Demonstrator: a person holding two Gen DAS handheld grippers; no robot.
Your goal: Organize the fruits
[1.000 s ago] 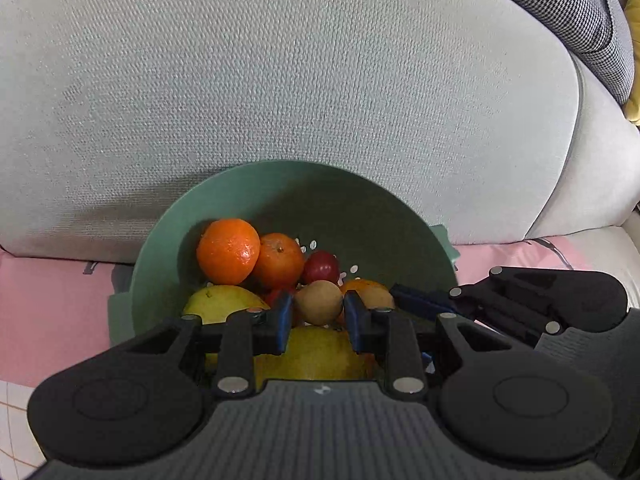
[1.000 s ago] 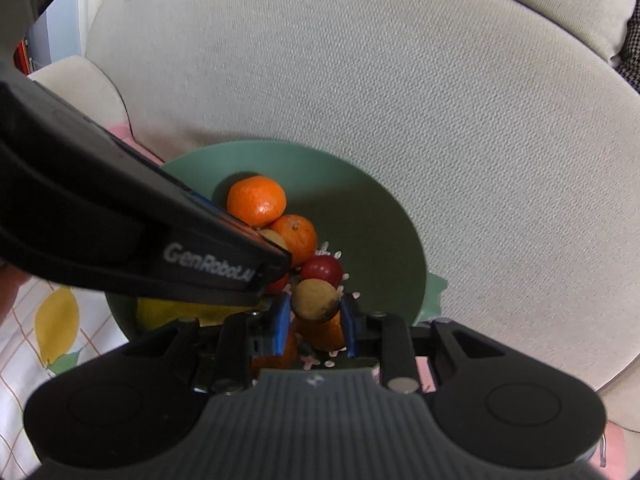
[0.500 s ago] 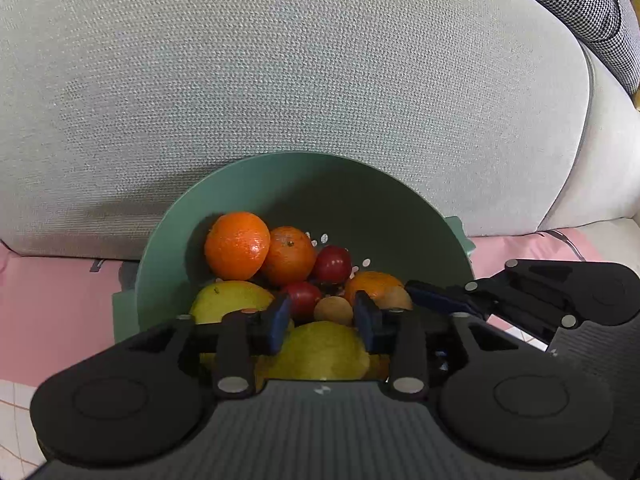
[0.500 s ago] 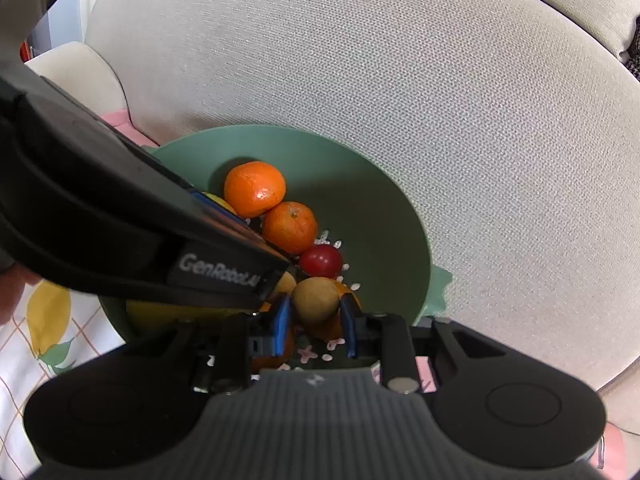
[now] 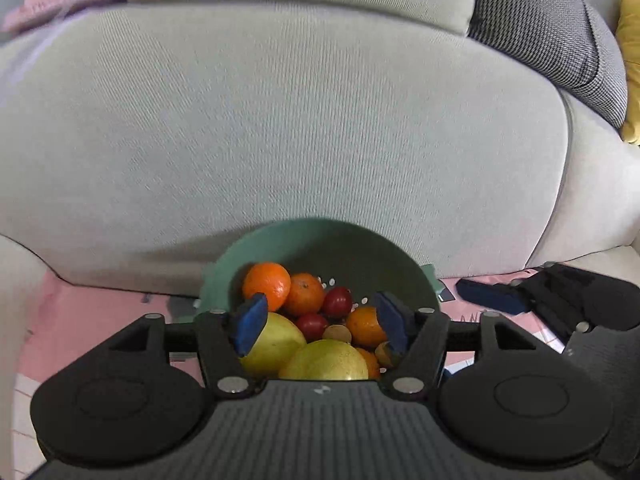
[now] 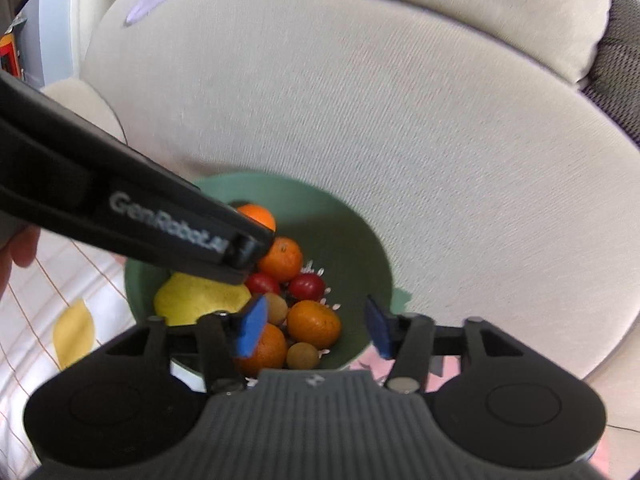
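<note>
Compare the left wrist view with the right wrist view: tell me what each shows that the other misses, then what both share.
Only the left wrist view shows the grey checked cushion, the yellow cushion at the right edge, and the right claw from the side. Only the right wrist view shows the white cloth with a lemon print and the left tool's body marked GenRobot.AI over the bowl. Both show the green bowl holding oranges, yellow fruit, red fruit and small brown fruit, the beige sofa cushion, and open, empty claws.
</note>
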